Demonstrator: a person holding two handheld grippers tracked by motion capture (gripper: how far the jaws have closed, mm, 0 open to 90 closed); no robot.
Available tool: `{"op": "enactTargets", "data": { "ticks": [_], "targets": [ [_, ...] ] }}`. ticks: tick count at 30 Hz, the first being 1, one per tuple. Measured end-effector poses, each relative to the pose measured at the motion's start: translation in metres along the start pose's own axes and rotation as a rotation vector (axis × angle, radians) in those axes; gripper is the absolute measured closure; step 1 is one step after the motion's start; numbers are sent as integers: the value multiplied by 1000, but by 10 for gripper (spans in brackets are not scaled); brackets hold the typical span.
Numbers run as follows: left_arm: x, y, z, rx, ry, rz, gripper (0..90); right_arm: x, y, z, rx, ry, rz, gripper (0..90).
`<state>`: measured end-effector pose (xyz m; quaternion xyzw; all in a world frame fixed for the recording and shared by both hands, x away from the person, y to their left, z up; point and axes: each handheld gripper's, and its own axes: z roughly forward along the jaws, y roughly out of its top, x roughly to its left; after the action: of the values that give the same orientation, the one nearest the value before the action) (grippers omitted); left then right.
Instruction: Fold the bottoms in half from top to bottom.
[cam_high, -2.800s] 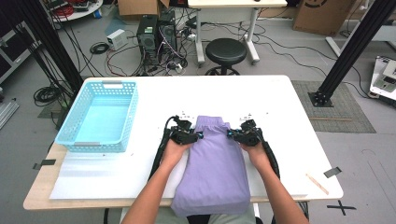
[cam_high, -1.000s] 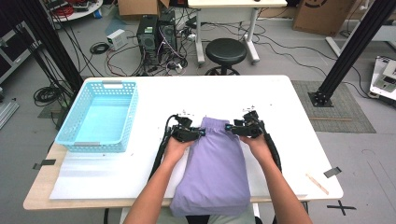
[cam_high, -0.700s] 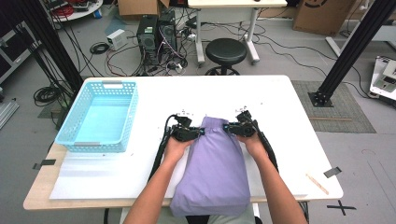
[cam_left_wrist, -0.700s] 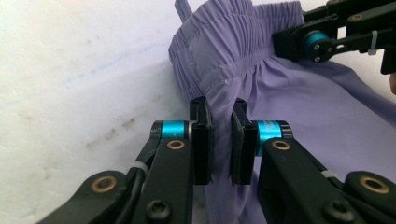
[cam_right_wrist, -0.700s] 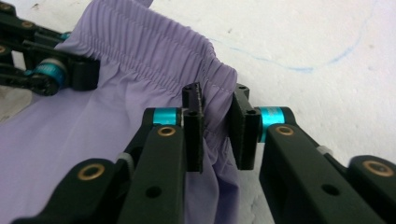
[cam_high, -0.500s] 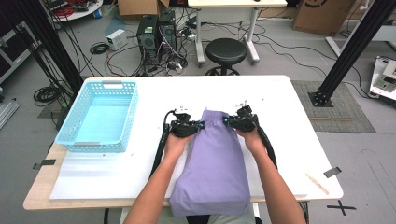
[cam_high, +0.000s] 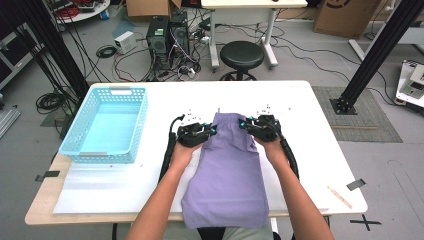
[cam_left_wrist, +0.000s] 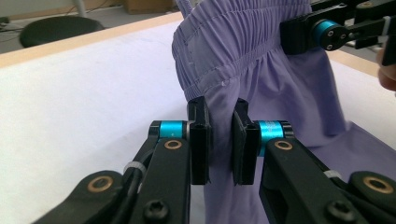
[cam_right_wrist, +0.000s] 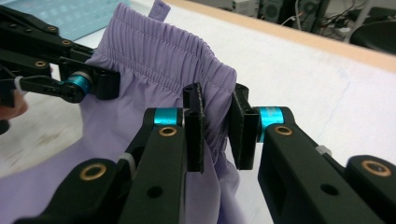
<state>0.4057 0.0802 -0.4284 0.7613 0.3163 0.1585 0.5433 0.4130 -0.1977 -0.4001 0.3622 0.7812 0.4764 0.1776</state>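
A pair of lilac shorts (cam_high: 227, 175) lies lengthwise on the white table (cam_high: 310, 125), roughly midway between its left and right edges, with the leg hems hanging a little over the near edge and the elastic waistband (cam_high: 227, 122) toward the far side. The fabric is thin, smooth and plain, a pale purple with no print; the waistband is tightly gathered into fine vertical ridges with rows of stitching, and a small loop or tab of the same cloth sticks up from its top edge. The waistband end is raised off the tabletop and bunched narrower than the legs, which spread flat and wider toward the near edge. The left gripper (cam_high: 212, 131) pinches the left side of the shorts just below the gathered band; in the left gripper view its pads (cam_left_wrist: 200, 135) press a fold of cloth between them. The right gripper (cam_high: 243, 125) has just been closing and now pinches the waistband's right end, the ridged elastic caught between its pads (cam_right_wrist: 243, 130) in the right gripper view. Both jaws stand nearly together with only the cloth between. A light blue plastic basket (cam_high: 80, 145) with perforated walls sits near the table's left edge, well apart from the shorts.
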Motion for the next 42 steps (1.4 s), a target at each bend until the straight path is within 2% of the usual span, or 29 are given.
{"op": "enactTargets", "data": {
  "ticks": [5,8,12,13,16,21,26,29,31,33,36,38,41,42],
  "targets": [
    [-10,-10,-13,-10,-53,15,797,11,-13,-14,-14,43,-25,790],
    [-16,-16,-21,-1,-91,26,795,18,-17,-23,-15,73,-38,789],
    [-24,-20,-29,2,-116,49,794,26,-28,-36,-17,112,-48,787],
    [-29,-23,-33,14,-132,73,794,29,-31,-40,-15,118,-48,786],
    [-37,-29,-38,24,-156,95,791,36,-42,-47,-12,133,-63,786],
    [-47,-37,-49,38,-187,116,783,44,-52,-57,-6,185,-53,775],
    [-55,-45,-58,81,-239,134,772,54,-60,-69,26,245,-77,764],
    [-60,-47,-60,109,-259,148,732,55,-66,-75,69,270,-89,736],
    [-60,-47,-62,114,-263,132,662,53,-68,-77,87,291,-77,664],
    [-57,-45,-67,93,-261,118,587,49,-70,-84,60,305,-62,651],
    [-47,-40,-75,50,-245,74,502,42,-67,-95,-13,299,-26,647],
    [-40,-38,-78,19,-225,41,466,36,-64,-97,-43,256,-2,652],
    [-31,-34,-77,-4,-174,10,466,30,-60,-88,-36,158,20,665],
    [-29,-33,-75,-6,-156,6,466,29,-59,-83,-18,130,22,669]
  ]
}}
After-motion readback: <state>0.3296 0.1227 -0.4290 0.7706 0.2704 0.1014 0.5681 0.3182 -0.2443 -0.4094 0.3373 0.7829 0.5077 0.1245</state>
